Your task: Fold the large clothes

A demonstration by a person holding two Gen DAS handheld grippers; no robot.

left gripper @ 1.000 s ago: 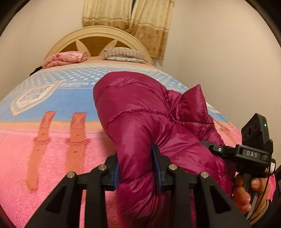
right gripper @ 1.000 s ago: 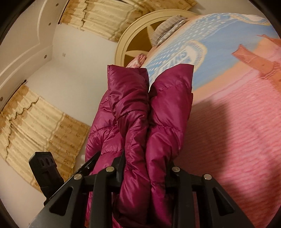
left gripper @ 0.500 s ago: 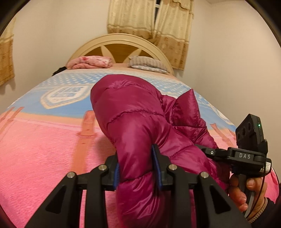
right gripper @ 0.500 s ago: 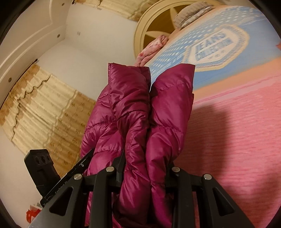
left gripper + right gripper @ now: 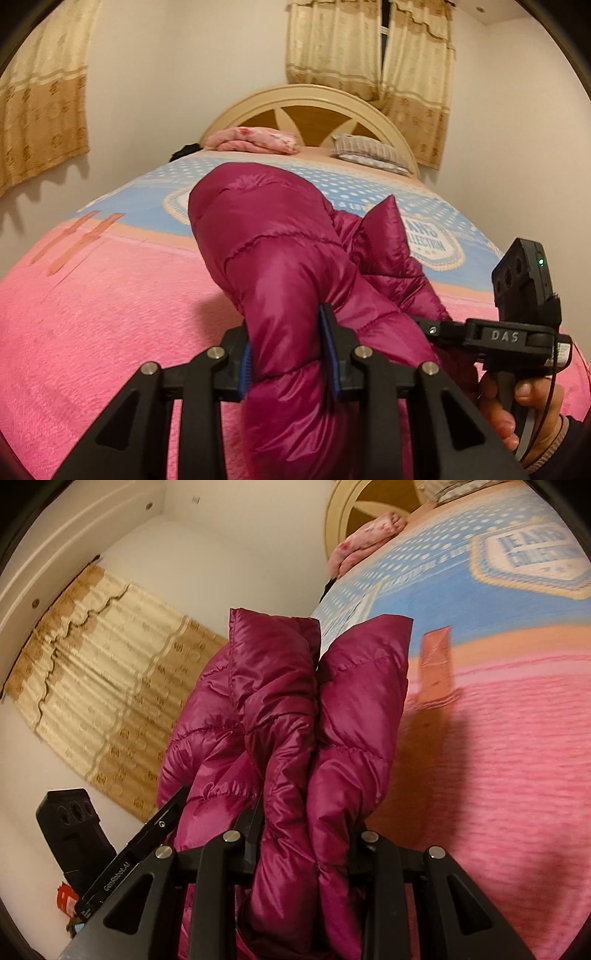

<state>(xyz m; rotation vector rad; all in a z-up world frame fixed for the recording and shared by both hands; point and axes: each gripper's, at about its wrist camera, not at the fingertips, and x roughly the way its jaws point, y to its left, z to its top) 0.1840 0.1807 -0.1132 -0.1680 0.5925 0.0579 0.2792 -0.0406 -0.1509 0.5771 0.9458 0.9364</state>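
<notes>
A shiny magenta quilted puffer jacket (image 5: 280,266) hangs bunched above the pink end of the bed (image 5: 110,332), pinched in both grippers. The left hand-held gripper (image 5: 288,354) clamps one puffy fold; the right hand-held gripper (image 5: 306,834) clamps two folds together. Its body reads "DAS", the bedspread (image 5: 480,590) "JEANS COLLECTION".

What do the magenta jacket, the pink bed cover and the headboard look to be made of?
Magenta jacket: looks like thin glossy synthetic shell, likely nylon or polyester, with puffy filling; it shines and bulges between stitched quilt lines.
Pink bed cover: soft matte plush or terry-like textile, going by its fuzzy ribbed nap.
Headboard: apparently wood, a cream painted arch over tan panels; grain cannot be seen.
</notes>
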